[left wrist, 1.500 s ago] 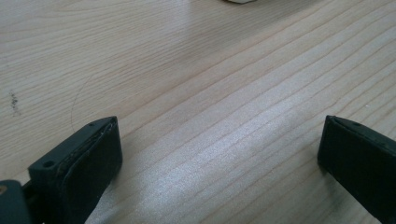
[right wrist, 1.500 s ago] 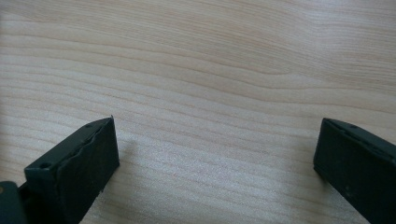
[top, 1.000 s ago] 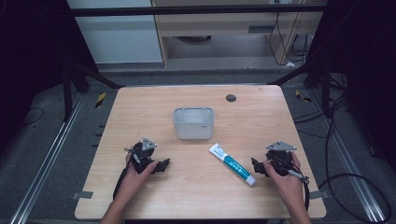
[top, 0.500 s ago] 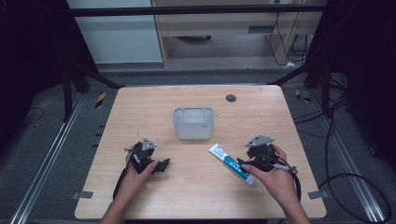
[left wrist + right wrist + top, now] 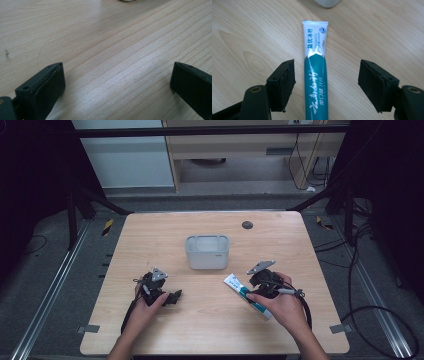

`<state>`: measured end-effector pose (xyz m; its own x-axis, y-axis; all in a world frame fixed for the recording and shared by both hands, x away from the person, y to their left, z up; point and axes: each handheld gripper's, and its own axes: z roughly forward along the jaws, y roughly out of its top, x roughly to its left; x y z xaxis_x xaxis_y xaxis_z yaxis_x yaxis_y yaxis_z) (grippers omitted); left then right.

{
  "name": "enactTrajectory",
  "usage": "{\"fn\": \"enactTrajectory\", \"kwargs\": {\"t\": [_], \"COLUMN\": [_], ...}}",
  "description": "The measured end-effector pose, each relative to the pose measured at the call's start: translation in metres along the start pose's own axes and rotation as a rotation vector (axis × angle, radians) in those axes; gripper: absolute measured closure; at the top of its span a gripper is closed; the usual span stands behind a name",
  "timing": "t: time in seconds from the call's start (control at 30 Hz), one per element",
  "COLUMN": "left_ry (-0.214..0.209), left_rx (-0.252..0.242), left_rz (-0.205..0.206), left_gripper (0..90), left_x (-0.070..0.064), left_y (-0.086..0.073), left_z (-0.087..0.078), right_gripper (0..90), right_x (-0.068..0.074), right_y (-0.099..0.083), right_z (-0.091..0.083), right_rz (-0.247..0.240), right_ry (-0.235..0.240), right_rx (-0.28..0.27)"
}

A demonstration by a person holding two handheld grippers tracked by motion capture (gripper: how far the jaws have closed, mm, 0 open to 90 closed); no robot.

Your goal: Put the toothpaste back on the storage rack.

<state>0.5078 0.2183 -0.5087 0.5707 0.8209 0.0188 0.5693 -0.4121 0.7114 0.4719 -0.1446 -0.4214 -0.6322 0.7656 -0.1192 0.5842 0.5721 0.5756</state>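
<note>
A white and teal toothpaste tube (image 5: pixel 247 295) (image 5: pixel 315 75) lies flat on the wooden table (image 5: pixel 210 330), right of centre. My right gripper (image 5: pixel 255 289) (image 5: pixel 325 82) is open and hangs low over it, one jaw on each side of the teal part, neither touching it. My left gripper (image 5: pixel 172 297) (image 5: pixel 117 82) rests open near the table's front left, with bare wood between its jaws. A white open box (image 5: pixel 207 251) stands upright mid-table, behind both grippers.
A small dark round disc (image 5: pixel 247 224) lies near the far edge of the table. Cables trail from both grippers toward the front edge. Dark floor, rails and cables surround the table.
My right gripper has moved left and forward from the table's right side to straddle the toothpaste tube. The left gripper has stayed put.
</note>
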Motion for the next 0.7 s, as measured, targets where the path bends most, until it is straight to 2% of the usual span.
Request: {"fn": "enactTrajectory", "kwargs": {"t": [0.13,0.4,0.7], "left_ry": [-0.002,-0.002,-0.002], "left_rx": [-0.001,-0.001,-0.001], "left_rz": [0.002,0.002,0.002], "left_gripper": [0.0,0.0,0.0], "left_x": [0.0,0.0,0.0], "left_y": [0.0,0.001,0.001], "left_z": [0.0,0.001,0.001], "right_gripper": [34.5,45.3,48.8], "right_x": [0.003,0.006,0.003], "right_y": [0.005,0.014,0.022], "right_z": [0.006,0.015,0.02], "right_rz": [0.0,-0.011,-0.02], "right_ry": [0.029,0.054,0.07], "right_rx": [0.016,0.056,0.088]}}
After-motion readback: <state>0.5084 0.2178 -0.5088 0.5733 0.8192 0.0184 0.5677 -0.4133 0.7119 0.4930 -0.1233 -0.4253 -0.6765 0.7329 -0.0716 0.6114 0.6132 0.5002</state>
